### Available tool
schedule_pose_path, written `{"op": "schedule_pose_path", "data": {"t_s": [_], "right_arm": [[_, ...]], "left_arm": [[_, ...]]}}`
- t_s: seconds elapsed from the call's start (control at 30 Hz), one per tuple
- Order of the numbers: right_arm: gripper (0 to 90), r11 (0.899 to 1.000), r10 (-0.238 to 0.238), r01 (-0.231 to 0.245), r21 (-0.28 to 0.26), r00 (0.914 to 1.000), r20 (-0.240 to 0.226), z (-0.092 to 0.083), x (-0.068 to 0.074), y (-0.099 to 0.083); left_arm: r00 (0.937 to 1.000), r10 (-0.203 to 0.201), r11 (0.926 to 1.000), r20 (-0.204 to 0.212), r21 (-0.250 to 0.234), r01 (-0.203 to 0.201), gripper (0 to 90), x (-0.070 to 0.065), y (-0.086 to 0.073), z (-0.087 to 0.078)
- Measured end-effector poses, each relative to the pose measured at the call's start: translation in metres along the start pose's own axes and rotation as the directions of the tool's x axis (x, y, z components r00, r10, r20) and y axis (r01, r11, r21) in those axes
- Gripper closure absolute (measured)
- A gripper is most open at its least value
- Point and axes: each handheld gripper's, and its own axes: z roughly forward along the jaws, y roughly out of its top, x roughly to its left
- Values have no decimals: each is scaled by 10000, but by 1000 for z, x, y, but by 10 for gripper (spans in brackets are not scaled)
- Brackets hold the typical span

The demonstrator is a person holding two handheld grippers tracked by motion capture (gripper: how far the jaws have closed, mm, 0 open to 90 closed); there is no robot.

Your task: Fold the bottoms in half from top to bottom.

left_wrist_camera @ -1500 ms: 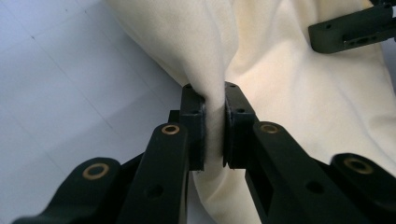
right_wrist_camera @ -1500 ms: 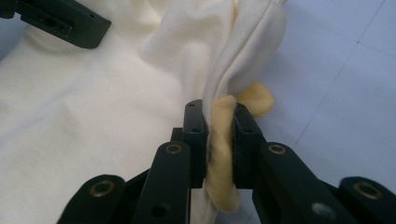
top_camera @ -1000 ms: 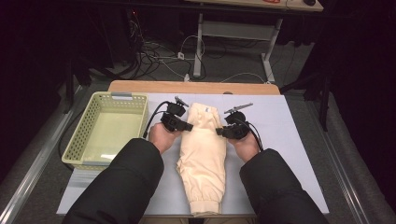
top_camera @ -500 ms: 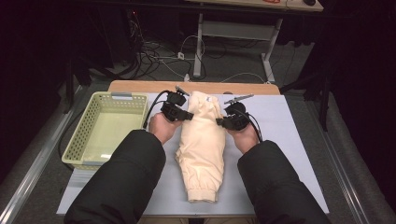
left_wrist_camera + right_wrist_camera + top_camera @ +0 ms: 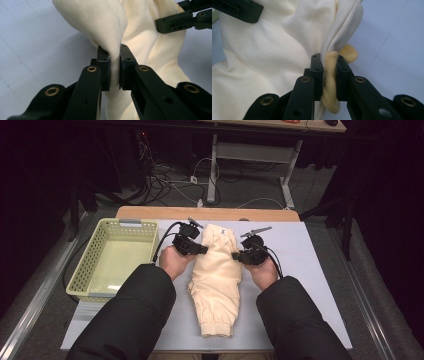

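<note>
A cream garment [image 5: 216, 277] with a ribbed cuff at its near end lies lengthwise on the white mat [image 5: 310, 270]. My left gripper [image 5: 202, 249] is shut on the garment's left edge; in the left gripper view a fold of cream cloth [image 5: 110, 32] is pinched between the pads at my left gripper [image 5: 114, 68]. My right gripper [image 5: 236, 255] is shut on the right edge, and the right gripper view shows bunched cloth [image 5: 287, 42] with its fleecy yellow inside squeezed at my right gripper [image 5: 329, 75]. Both hold the cloth a little above the mat.
A pale yellow-green plastic basket [image 5: 100, 240] stands at the mat's left side. The wooden table edge [image 5: 210, 213] runs along the far side. Beyond it are cables and a desk frame [image 5: 250, 175] on the floor. Dark sleeves [image 5: 130, 320] come in from the near edge.
Both grippers have carried the garment a little away from the person, toward the far edge. The cuffed end has slid up the mat with them. The grips are unchanged.
</note>
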Motion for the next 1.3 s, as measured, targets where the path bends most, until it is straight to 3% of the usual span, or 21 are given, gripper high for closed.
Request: {"op": "schedule_pose_path", "data": {"t_s": [0.67, 1.3], "right_arm": [[806, 9998, -200, 201, 31, 9992, -360, -11, 8, -15], [804, 9994, -335, 333, -44, 9975, -617, -18, 14, -26]], "left_arm": [[9988, 371, 9993, 329, -14, -370, 793, -13, -16, -7], [9975, 470, 9989, 535, -78, -466, 792, -19, -28, -9]]}}
